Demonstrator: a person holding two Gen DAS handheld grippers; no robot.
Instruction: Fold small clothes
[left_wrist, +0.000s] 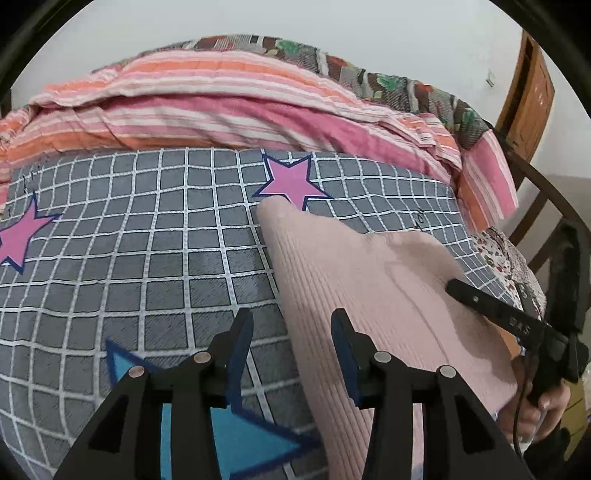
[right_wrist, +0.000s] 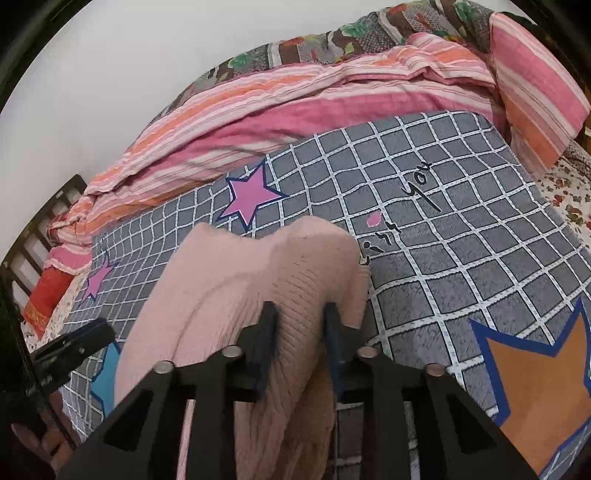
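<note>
Item one, at your left: the left gripper (left_wrist: 291, 339), jaws apart and empty, poised low over the checked bedsheet (left_wrist: 147, 240) with its right finger at the edge of the garment, presumably so you can take a second hold. Item two, centre: one pink ribbed garment (left_wrist: 369, 288), the only piece of clothing to fold in sight, lying on the sheet with a narrow end reaching up to a pink star (left_wrist: 290, 181) and its near part gathered upward. Item three, at your right: the right gripper (right_wrist: 299, 325), jaws clamped on a bunched fold of the garment (right_wrist: 236, 280), which drapes down from the hold; you likely have it lifted so that the cloth can be laid over itself. Background stock: one striped quilt (left_wrist: 221, 107) heaped along the far side, out of the working area. Star count on the sheet (some cut off by frame or cloth): two pink and one blue in the left view; two pink, one orange and part of a blue in the right.
</note>
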